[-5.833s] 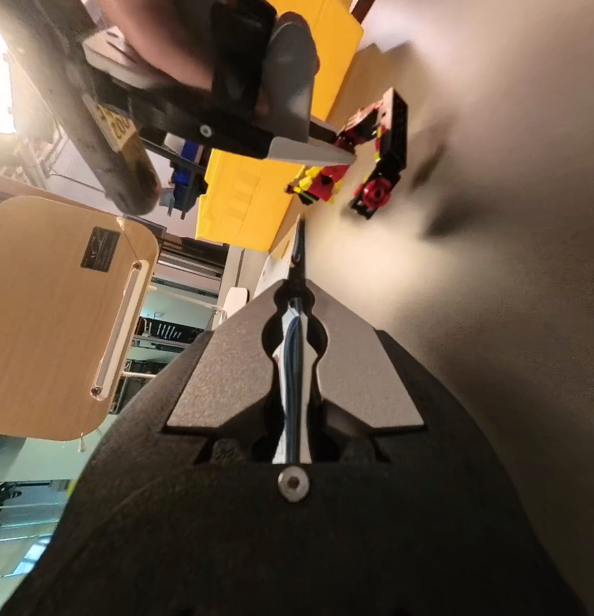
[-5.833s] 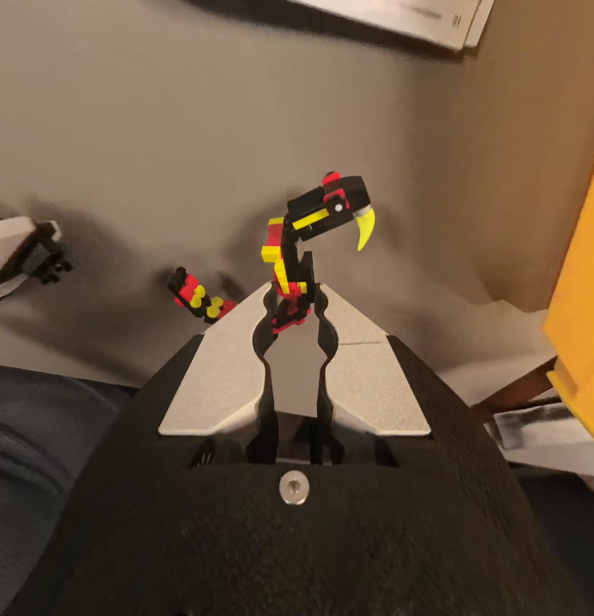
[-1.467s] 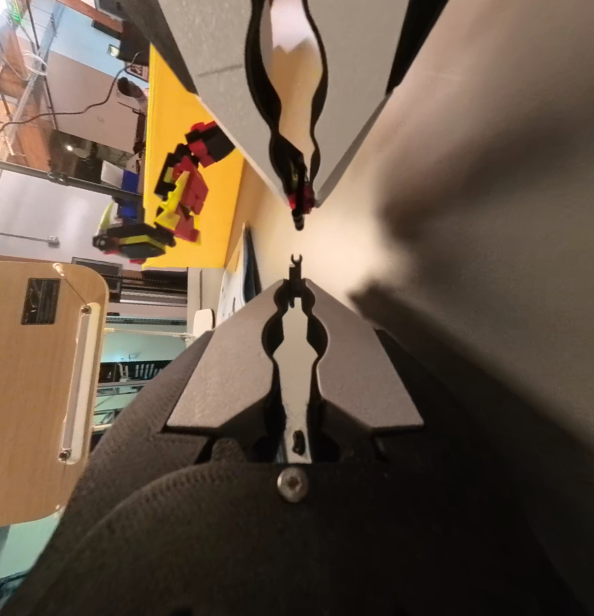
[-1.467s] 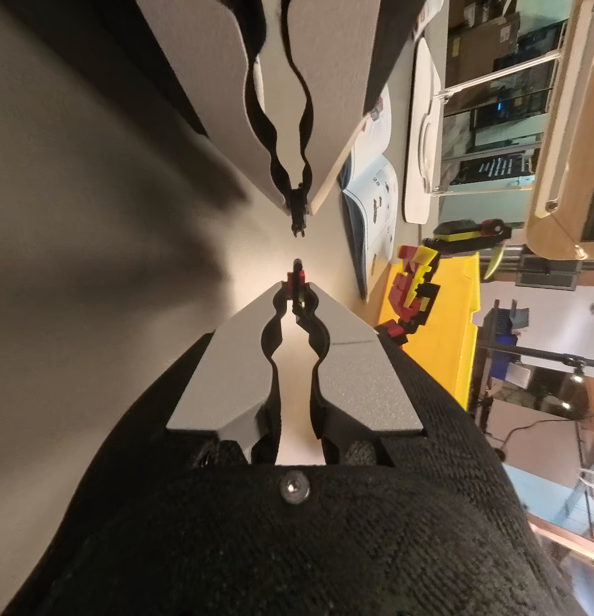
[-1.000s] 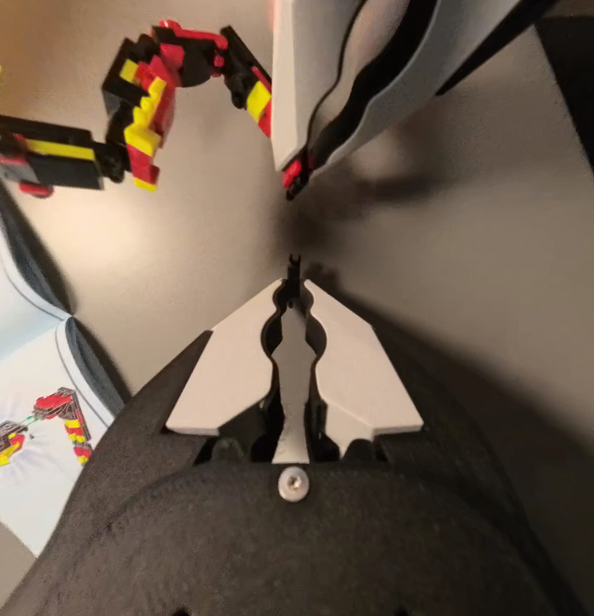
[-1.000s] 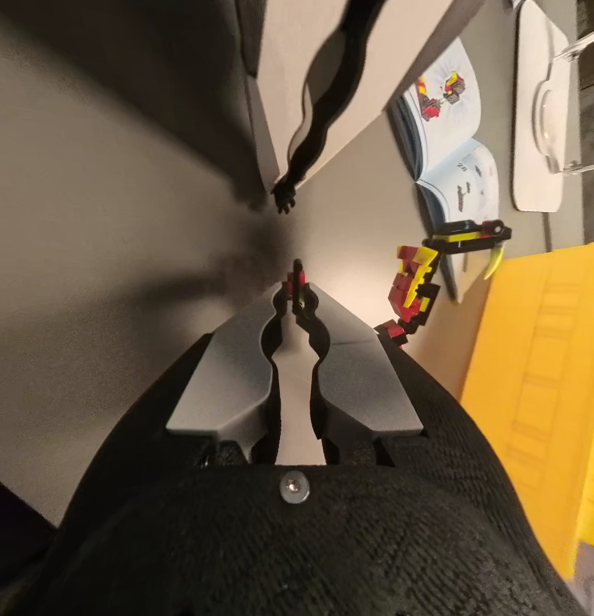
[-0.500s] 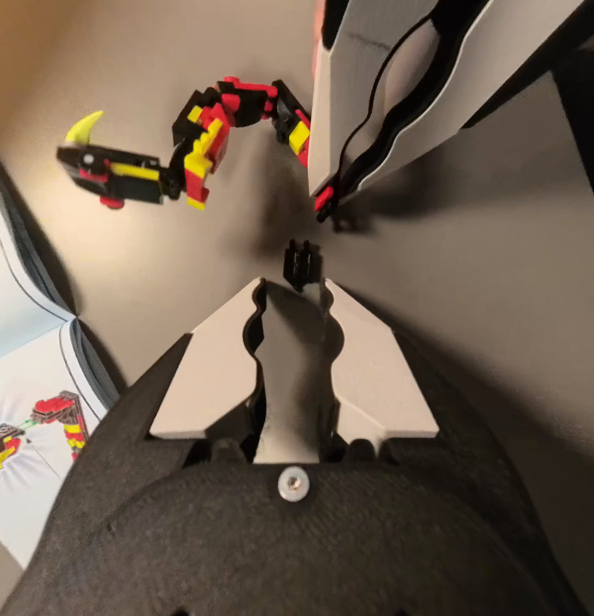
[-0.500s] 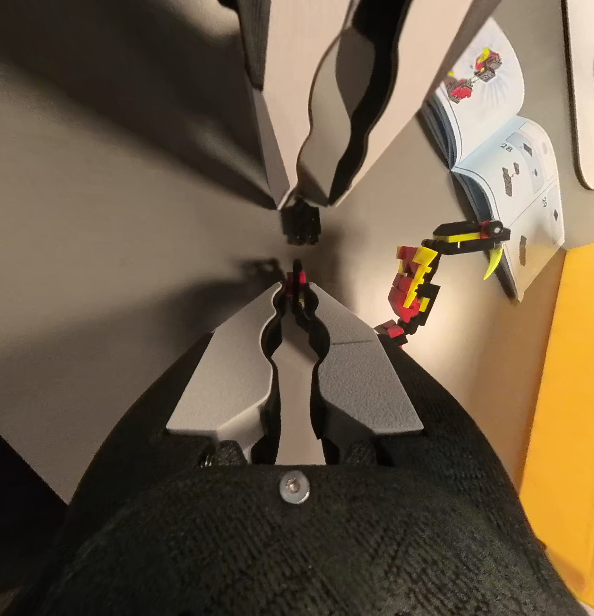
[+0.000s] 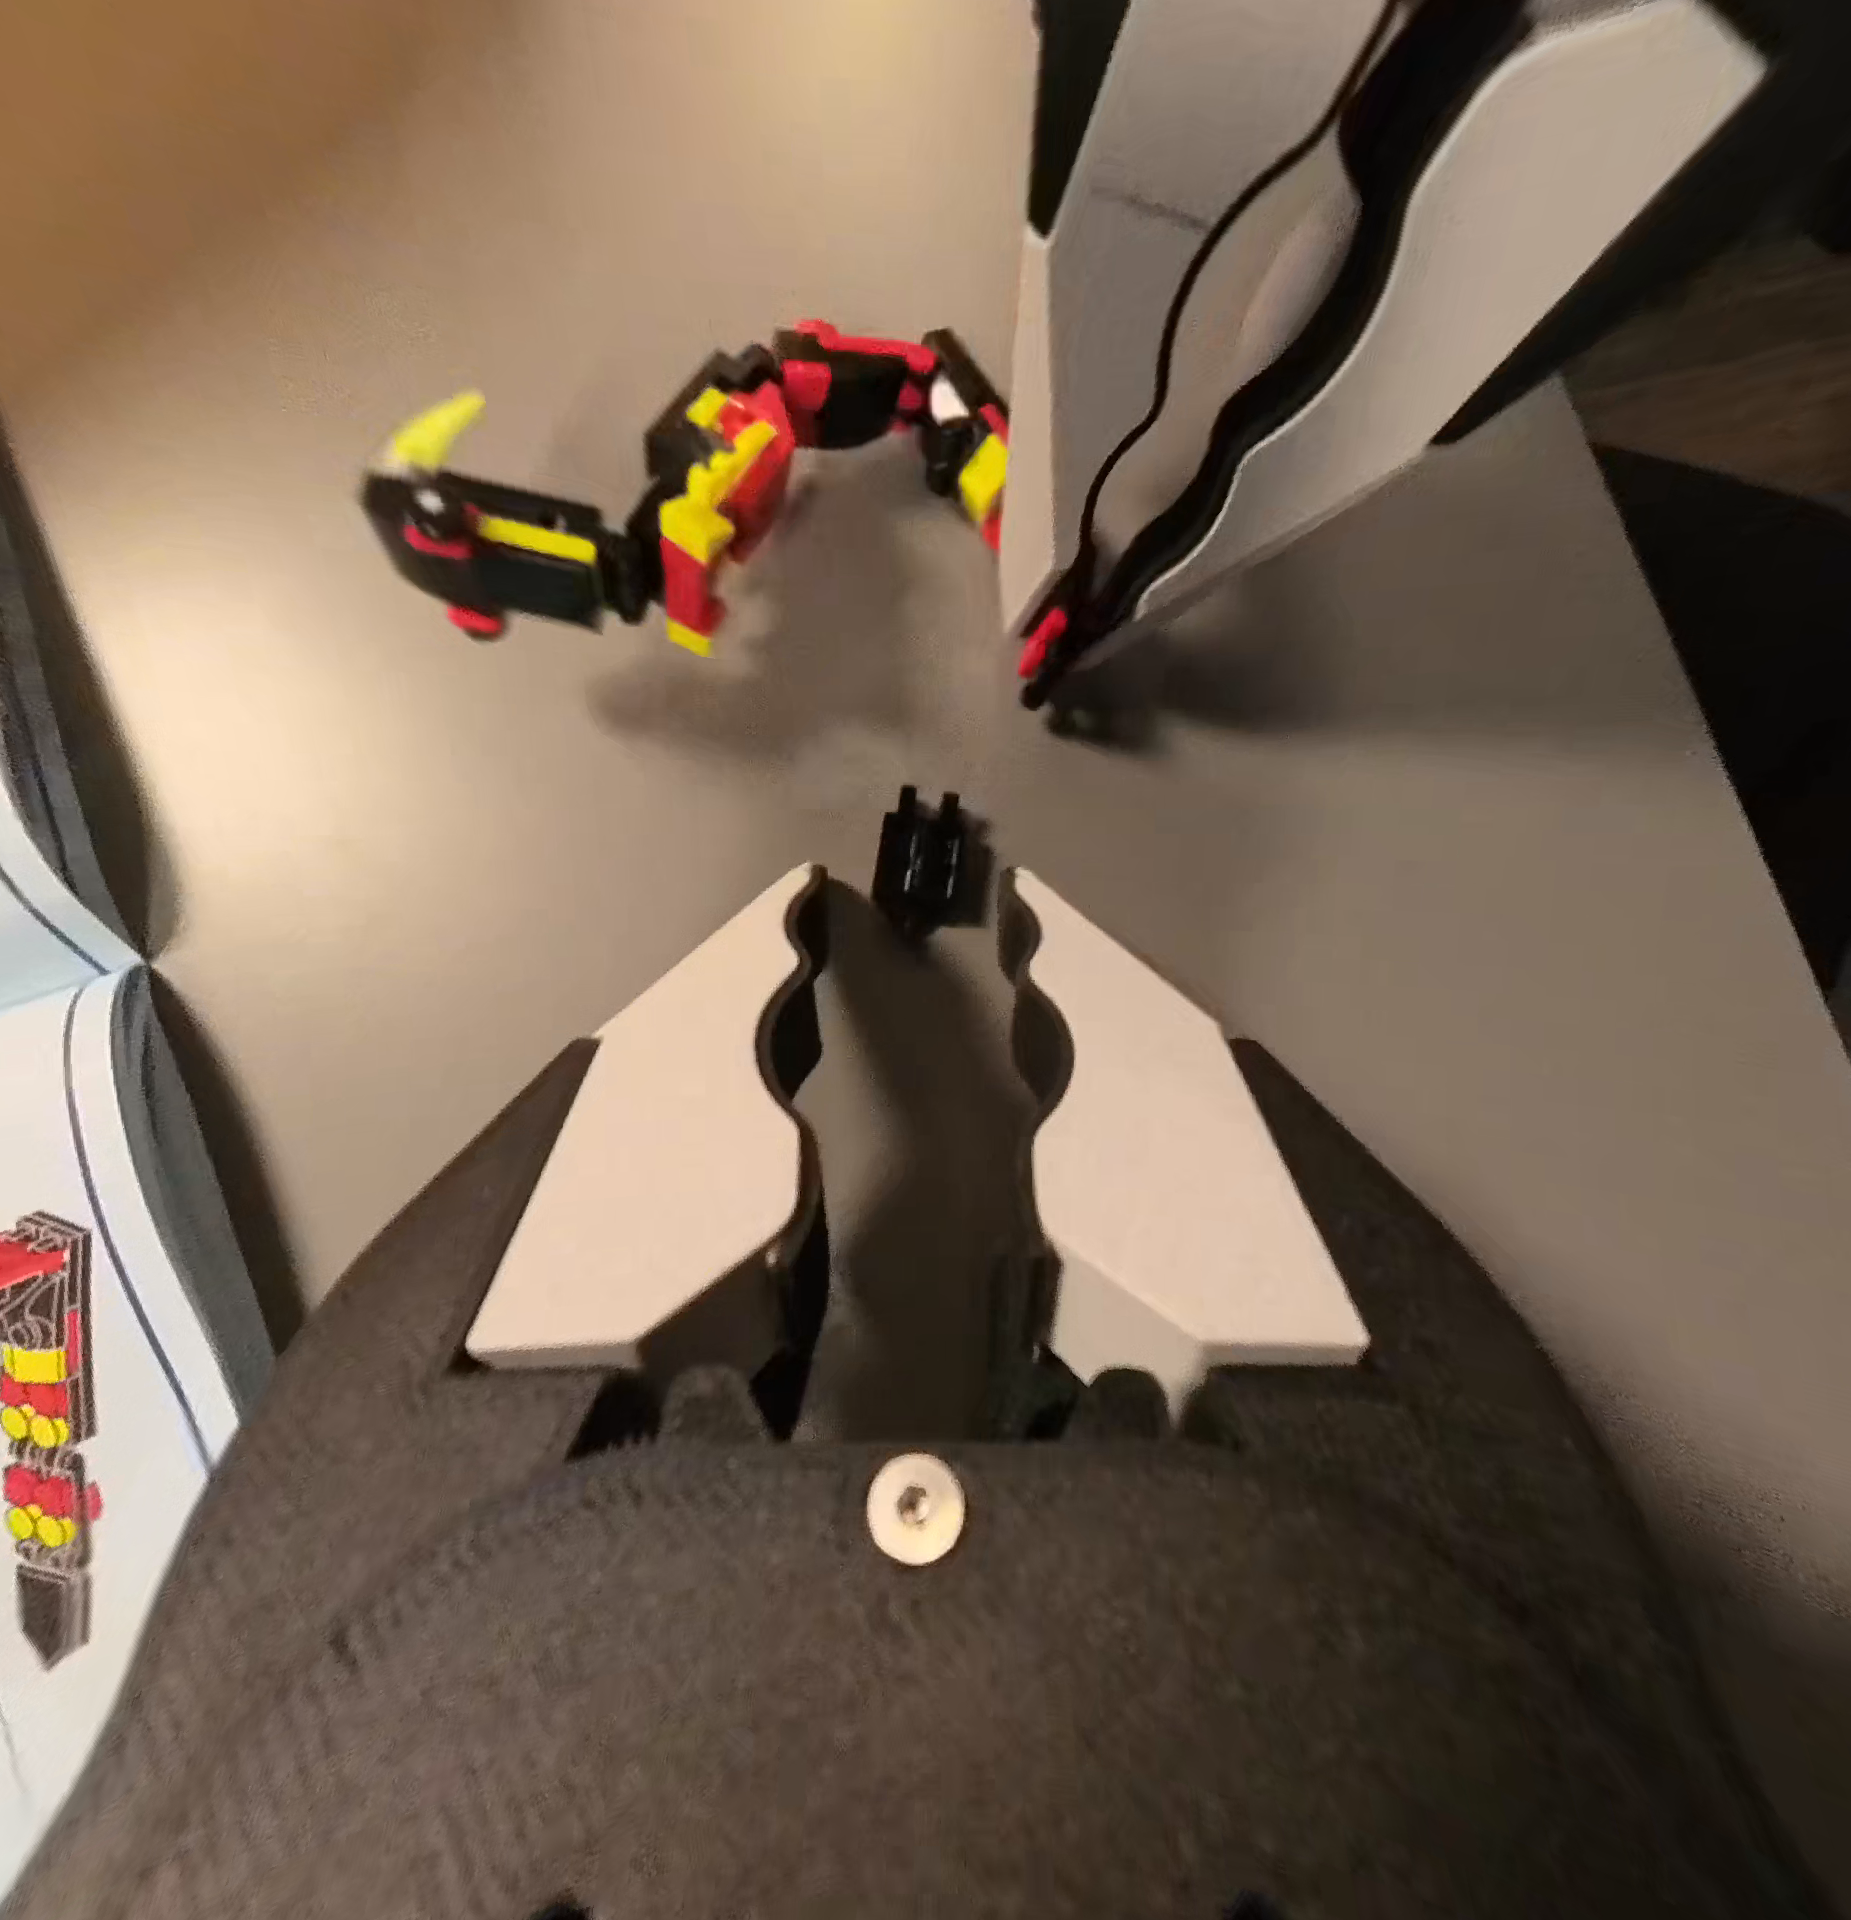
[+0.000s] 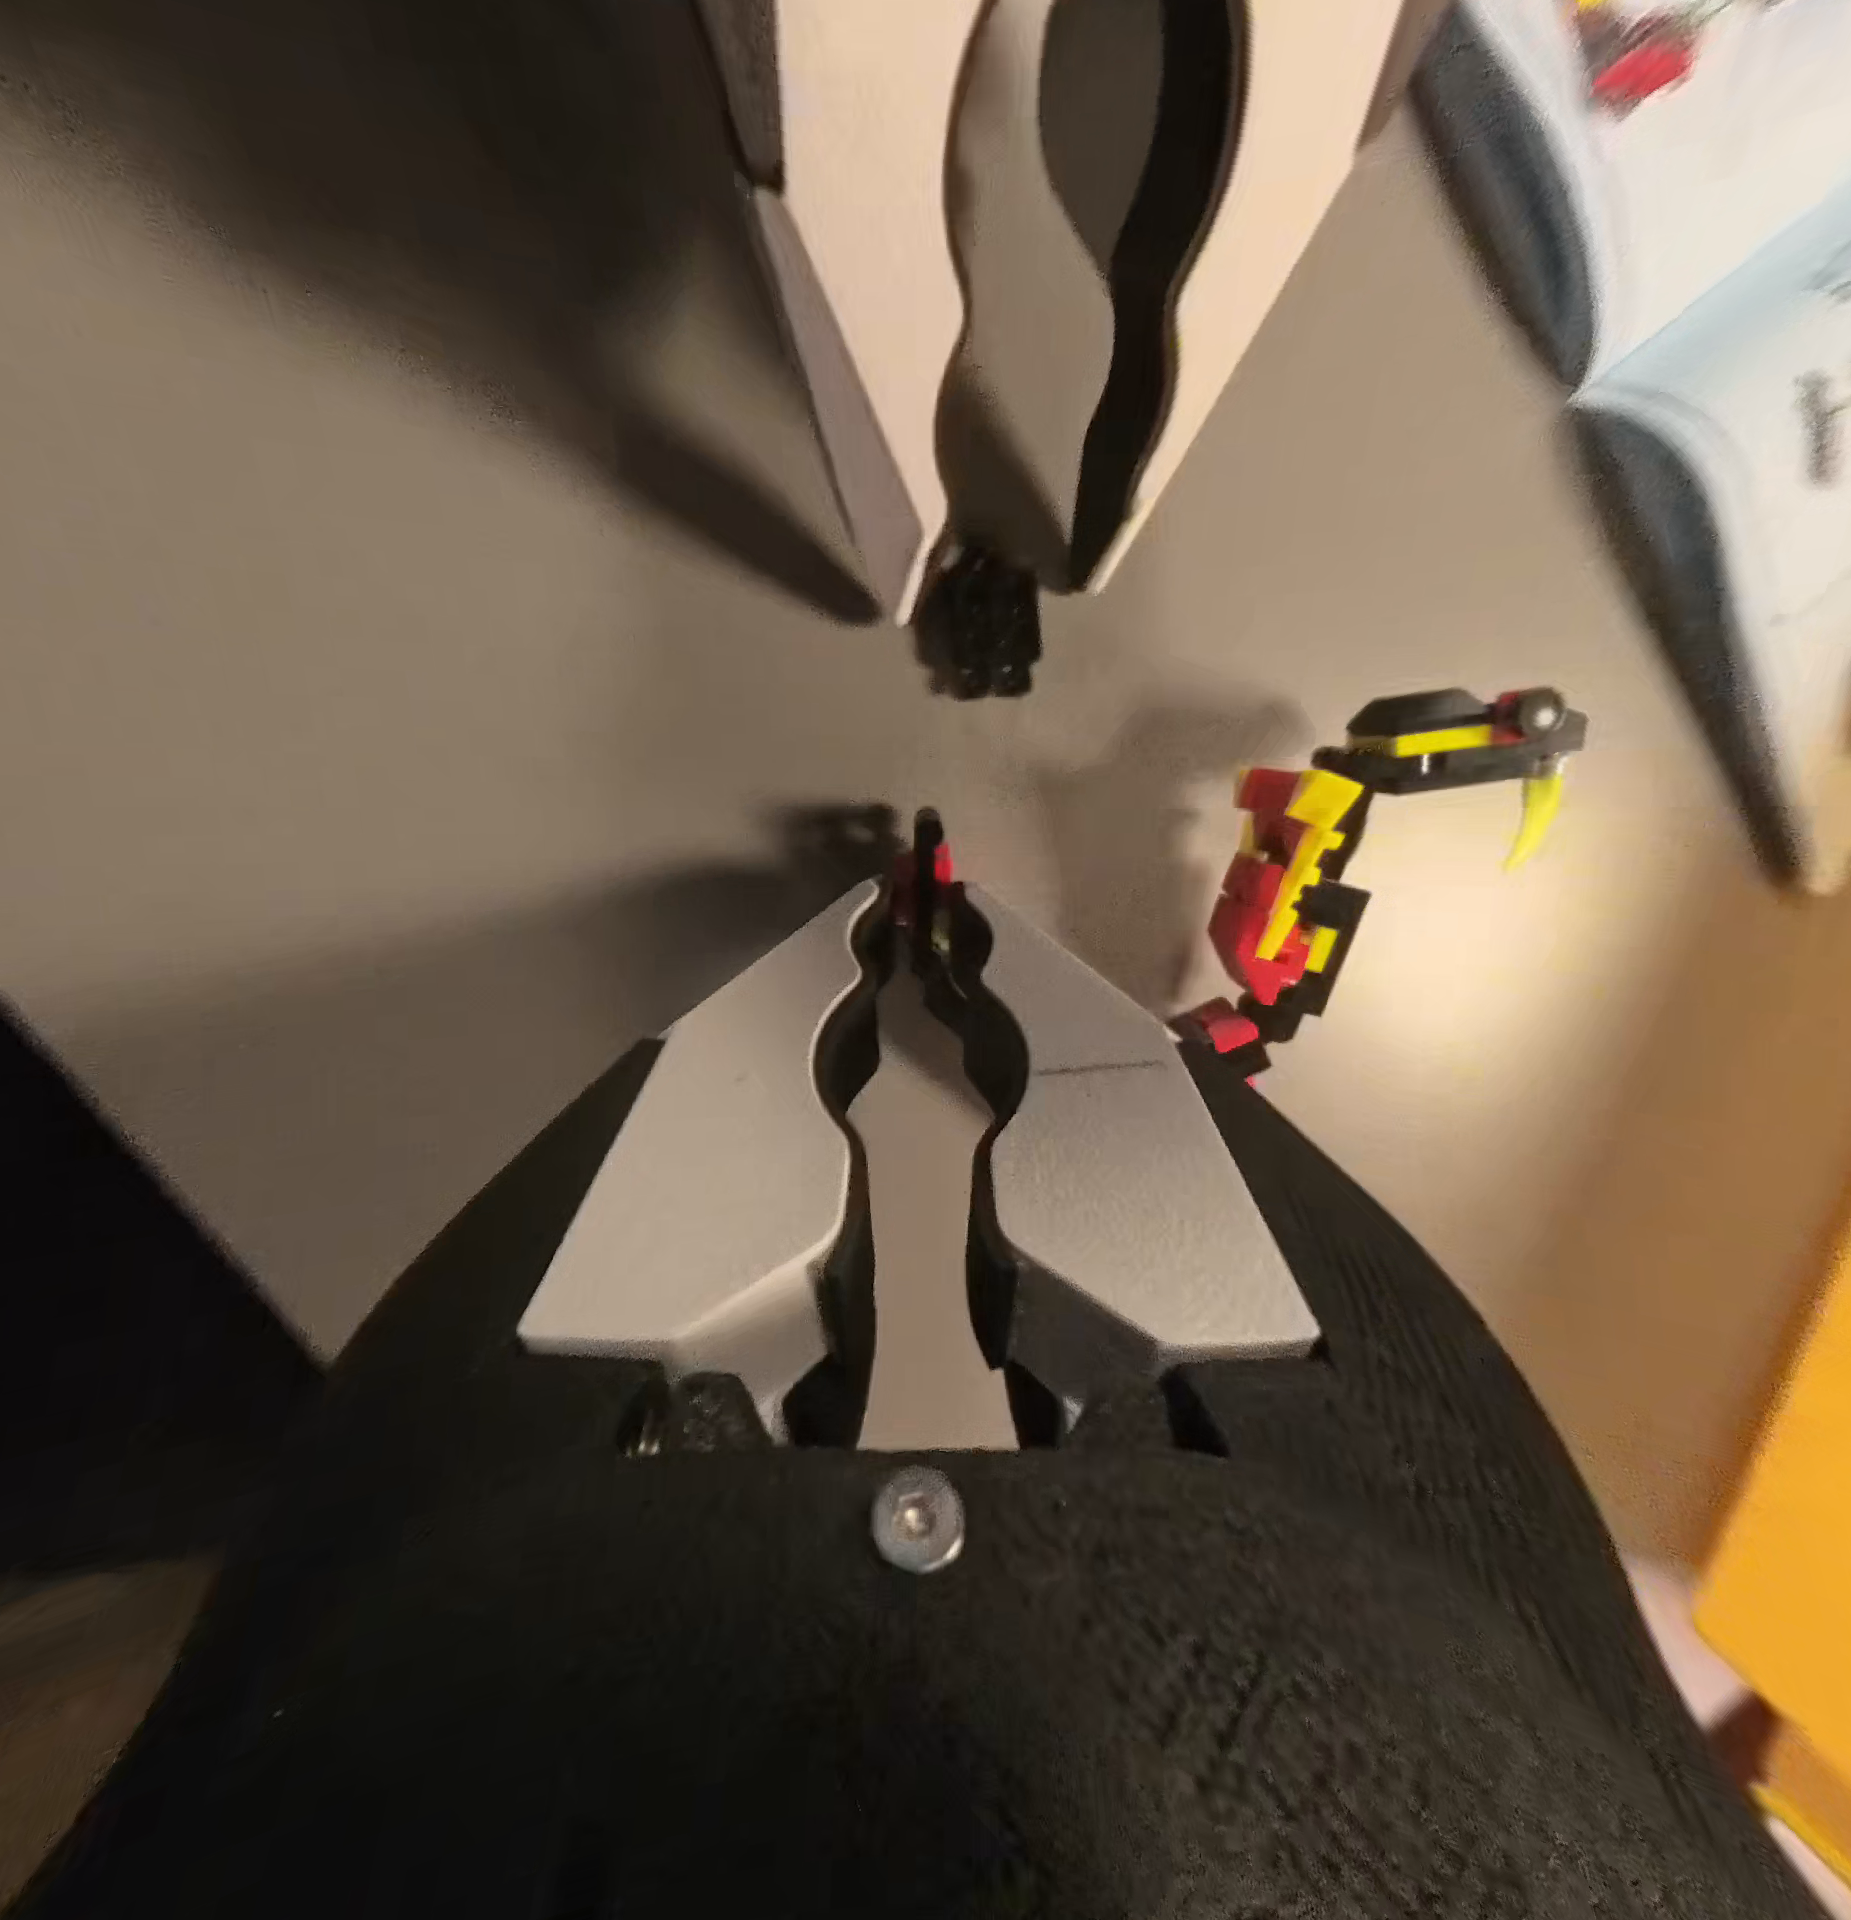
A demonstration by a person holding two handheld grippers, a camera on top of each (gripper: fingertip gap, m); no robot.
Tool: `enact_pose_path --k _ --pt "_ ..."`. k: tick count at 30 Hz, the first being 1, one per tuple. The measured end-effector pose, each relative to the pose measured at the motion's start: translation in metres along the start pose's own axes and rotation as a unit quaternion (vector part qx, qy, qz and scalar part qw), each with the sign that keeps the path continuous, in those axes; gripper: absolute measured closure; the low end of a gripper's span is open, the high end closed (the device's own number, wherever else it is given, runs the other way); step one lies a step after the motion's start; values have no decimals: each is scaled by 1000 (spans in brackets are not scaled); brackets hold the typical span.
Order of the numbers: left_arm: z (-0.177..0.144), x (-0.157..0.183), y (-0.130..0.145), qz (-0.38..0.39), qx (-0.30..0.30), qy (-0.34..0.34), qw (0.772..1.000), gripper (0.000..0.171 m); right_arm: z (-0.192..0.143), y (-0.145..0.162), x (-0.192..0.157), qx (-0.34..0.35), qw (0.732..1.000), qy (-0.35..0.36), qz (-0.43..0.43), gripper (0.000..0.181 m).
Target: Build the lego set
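My left gripper (image 9: 910,883) is open, low over the grey table (image 9: 1420,987). A small black lego piece (image 9: 926,862) sits loose just between and ahead of its fingertips, touching neither pad. In the right wrist view this piece (image 10: 983,634) lies at the tips of the left gripper (image 10: 988,587). My right gripper (image 10: 926,894) is shut on the red-and-black tail end (image 10: 926,857) of the red, yellow and black lego snake model (image 10: 1295,904). The model (image 9: 713,488) curls away to the side, with its black head and yellow-green fang (image 9: 433,431). The right gripper (image 9: 1046,655) faces mine, a short gap apart.
An open instruction booklet (image 9: 38,1403) lies at the left of the left wrist view and also shows in the right wrist view (image 10: 1731,312). A yellow bin (image 10: 1825,1403) stands at the right edge.
My left gripper has opened and let go of the small black piece, which now rests at its tips. The right gripper still grips the model's tail and has stayed close opposite.
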State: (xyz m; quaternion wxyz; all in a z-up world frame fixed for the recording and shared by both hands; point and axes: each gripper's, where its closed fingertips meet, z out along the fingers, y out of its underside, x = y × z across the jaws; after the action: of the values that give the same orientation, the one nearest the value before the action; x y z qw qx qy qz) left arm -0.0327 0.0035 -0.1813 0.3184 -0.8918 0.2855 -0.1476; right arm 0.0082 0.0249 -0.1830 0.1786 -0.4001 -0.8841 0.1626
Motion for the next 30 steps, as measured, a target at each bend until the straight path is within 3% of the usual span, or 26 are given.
enact_pose_path --k 7,10,13,16,18,22,26,30 --pt "1 3 2 42 -38 -20 998 153 -1 8 -1 -80 993 -82 22 173" --pt "1 5 2 52 -34 -24 998 156 -1 9 4 -82 994 -70 28 159" --pt "-2 3 3 70 -10 -48 996 156 -6 3 7 -34 996 -56 62 149" --pt "-11 -1 -7 120 51 -106 986 156 -13 -13 8 61 989 -51 127 149" --pt "-18 1 -15 153 89 -139 974 156 -18 -24 11 128 973 -46 184 156" --pt "-26 8 -25 211 127 -180 952 156 -32 -46 15 238 917 -96 305 160" --pt "-31 19 -37 238 157 -184 941 156 -37 -57 13 271 888 -145 342 157" --pt "-37 21 -44 244 170 -197 934 157 -35 -58 10 265 887 -158 343 168"
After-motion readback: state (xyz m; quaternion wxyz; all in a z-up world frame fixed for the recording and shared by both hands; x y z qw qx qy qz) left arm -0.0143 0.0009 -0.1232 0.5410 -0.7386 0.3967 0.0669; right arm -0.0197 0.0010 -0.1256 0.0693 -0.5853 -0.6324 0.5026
